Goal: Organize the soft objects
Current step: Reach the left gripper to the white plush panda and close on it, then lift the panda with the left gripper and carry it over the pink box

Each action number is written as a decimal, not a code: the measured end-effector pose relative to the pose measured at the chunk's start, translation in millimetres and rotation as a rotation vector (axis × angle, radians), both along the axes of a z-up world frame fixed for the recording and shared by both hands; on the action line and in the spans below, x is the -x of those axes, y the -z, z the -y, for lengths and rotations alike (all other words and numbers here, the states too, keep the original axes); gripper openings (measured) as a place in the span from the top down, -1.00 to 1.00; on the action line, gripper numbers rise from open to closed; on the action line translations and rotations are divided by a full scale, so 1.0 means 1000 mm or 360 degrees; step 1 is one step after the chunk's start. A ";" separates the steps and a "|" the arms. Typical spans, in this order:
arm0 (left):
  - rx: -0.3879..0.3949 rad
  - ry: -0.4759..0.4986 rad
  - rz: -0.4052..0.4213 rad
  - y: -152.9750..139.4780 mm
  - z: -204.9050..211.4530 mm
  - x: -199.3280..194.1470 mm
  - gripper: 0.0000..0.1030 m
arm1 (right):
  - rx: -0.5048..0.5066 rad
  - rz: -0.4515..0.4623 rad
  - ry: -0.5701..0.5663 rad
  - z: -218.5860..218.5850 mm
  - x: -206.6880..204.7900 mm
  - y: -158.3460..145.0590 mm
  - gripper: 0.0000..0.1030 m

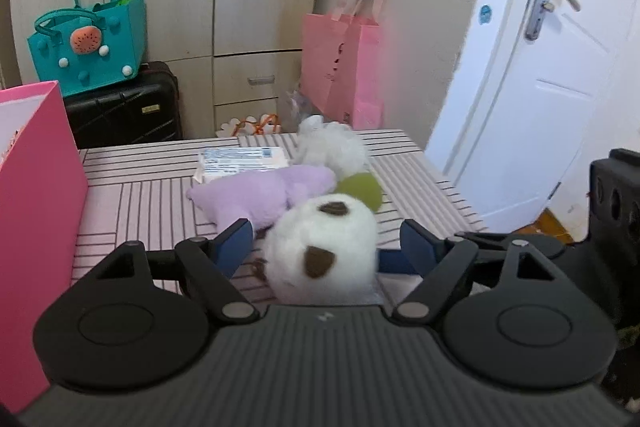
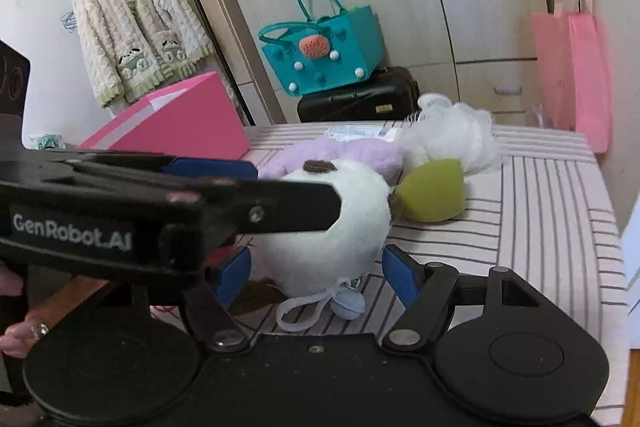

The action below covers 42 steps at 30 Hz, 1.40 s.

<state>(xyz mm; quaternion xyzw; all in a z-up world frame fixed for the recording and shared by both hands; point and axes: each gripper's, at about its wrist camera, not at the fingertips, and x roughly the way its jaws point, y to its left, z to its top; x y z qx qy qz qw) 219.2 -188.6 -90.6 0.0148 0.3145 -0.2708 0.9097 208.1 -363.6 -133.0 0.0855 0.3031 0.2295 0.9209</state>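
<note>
- Task looks barely begun: every soft thing in view lies on the striped bed (image 1: 420,179), none visibly in the pink box (image 1: 36,187) at its left edge; box inside hidden.
- White plush (image 1: 324,247), round, fluffy, brown felt patches, sits nearest, between the jaws of both grippers.
- Left gripper (image 1: 324,247): jaws partly open either side of the plush, blue pads look just clear of the fur; can't confirm a grip.
- Right gripper (image 2: 316,271): jaws partly open around the plush's lower part, pads near but seemingly not pressing; a pale cord loop and small bell (image 2: 352,305) hang there.
- Behind it: purple plush (image 1: 264,195), flat and fuzzy; green sponge (image 2: 434,193), smooth, teardrop; white mesh puff (image 2: 460,139), frilly; tissue pack (image 1: 244,163), crinkly plastic.
- Left to do, my guess: close on the plush, move it to the box, then the rest.
</note>
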 end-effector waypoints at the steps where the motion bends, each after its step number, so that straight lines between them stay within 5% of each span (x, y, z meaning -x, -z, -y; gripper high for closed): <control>1: -0.0017 -0.0023 0.0000 0.003 0.000 -0.003 -0.56 | 0.0000 -0.0014 0.0003 -0.001 -0.004 0.003 -0.49; 9: 0.0061 0.0018 -0.0102 0.021 -0.006 -0.009 -0.26 | 0.0044 0.0028 -0.0016 -0.007 0.001 0.009 -0.16; 16: 0.0058 0.0023 -0.0087 0.021 -0.003 0.001 -0.24 | 0.0125 0.0067 0.0058 -0.019 0.015 0.001 -0.12; 30: 0.0256 0.0175 -0.0192 -0.006 -0.031 0.041 -0.20 | 0.0277 0.0119 0.0151 -0.035 0.074 -0.032 -0.11; 42: 0.0191 0.0312 -0.0533 -0.014 -0.071 0.066 -0.20 | 0.0215 -0.0158 0.0079 -0.061 0.113 -0.049 -0.11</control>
